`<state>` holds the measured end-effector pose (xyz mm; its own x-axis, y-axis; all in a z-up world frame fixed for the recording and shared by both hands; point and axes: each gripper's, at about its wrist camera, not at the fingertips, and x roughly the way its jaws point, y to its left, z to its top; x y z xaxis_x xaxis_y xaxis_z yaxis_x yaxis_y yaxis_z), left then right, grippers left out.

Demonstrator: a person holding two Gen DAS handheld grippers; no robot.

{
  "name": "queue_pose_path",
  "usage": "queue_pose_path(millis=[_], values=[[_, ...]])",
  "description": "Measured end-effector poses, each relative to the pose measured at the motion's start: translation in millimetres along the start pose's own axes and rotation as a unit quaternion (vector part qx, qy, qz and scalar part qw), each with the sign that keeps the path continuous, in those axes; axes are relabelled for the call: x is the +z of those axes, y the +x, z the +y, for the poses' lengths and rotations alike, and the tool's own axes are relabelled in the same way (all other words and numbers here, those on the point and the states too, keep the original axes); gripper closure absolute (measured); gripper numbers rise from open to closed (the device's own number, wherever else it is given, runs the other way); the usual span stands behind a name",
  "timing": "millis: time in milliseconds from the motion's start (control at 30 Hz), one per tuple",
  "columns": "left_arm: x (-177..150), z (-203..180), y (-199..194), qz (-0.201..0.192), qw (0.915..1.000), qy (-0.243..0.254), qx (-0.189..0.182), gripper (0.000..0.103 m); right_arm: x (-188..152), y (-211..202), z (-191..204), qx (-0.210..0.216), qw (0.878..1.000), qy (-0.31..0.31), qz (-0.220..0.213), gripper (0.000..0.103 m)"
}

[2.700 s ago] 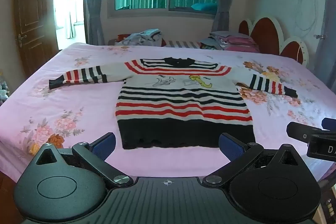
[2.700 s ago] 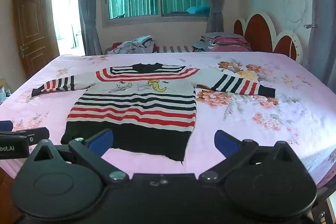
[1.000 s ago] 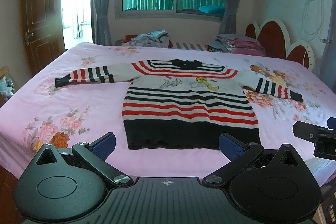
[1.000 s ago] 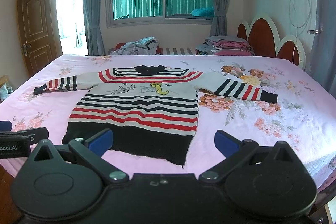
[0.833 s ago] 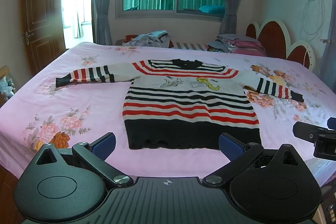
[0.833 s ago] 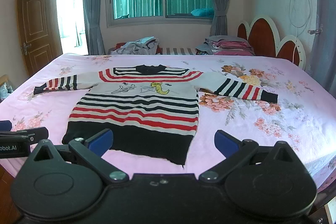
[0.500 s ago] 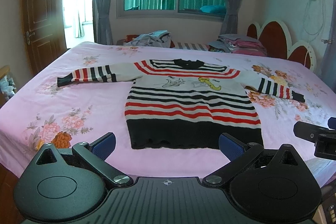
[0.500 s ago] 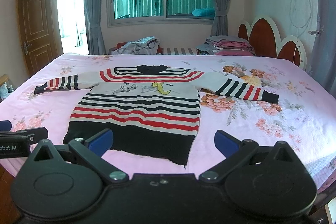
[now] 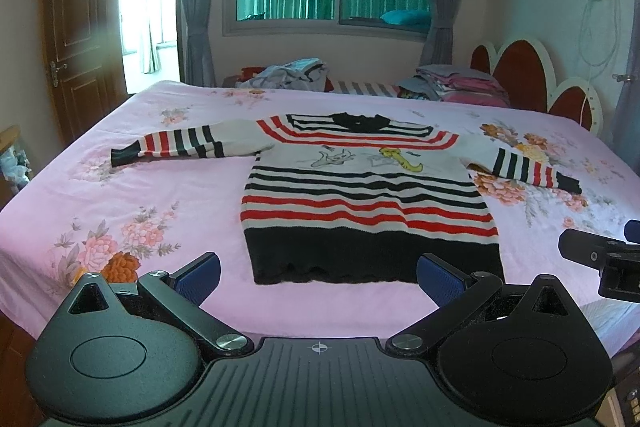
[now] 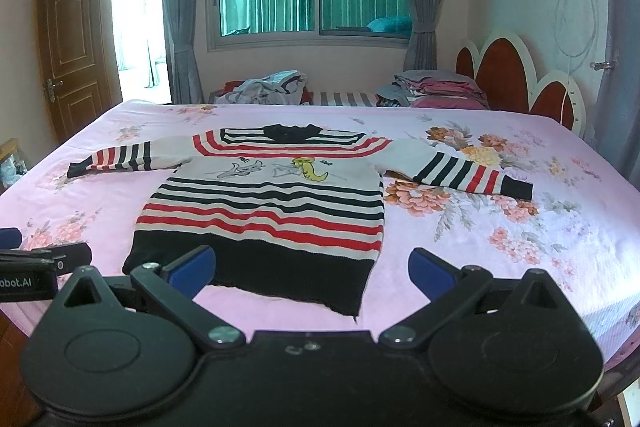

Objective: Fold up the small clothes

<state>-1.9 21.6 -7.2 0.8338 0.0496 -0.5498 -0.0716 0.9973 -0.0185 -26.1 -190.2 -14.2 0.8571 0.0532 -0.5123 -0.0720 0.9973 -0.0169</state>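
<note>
I see the striped sweater [image 9: 360, 195] lying flat and face up on the bed [image 9: 152, 203], sleeves spread wide, black hem nearest me, collar toward the window.

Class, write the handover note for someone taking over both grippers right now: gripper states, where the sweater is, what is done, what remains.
Left gripper: open, empty, short of the hem.
Right gripper: open, empty, short of the hem.
Striped sweater: lying flat, front up, on the pink floral bed, both sleeves spread out sideways.
Done: sweater laid out; no fold made.
Left: fold in the sleeves, then the body.
</note>
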Motion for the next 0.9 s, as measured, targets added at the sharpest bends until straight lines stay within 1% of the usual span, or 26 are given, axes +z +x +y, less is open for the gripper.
queue_pose_path(millis=[367, 900], values=[[-0.6, 0.7, 0.4, 0.003, 1.0000, -0.002, 0.001, 0.000, 0.5, 1.6, 7.6, 0.000, 1.000, -0.005, 0.001, 0.000], [-2.1, 0.1, 4.3, 0.006, 1.0000, 0.003, 0.006, 0.000, -2.9, 9.0, 5.8, 0.007, 1.000, 0.001, 0.004, 0.000]])
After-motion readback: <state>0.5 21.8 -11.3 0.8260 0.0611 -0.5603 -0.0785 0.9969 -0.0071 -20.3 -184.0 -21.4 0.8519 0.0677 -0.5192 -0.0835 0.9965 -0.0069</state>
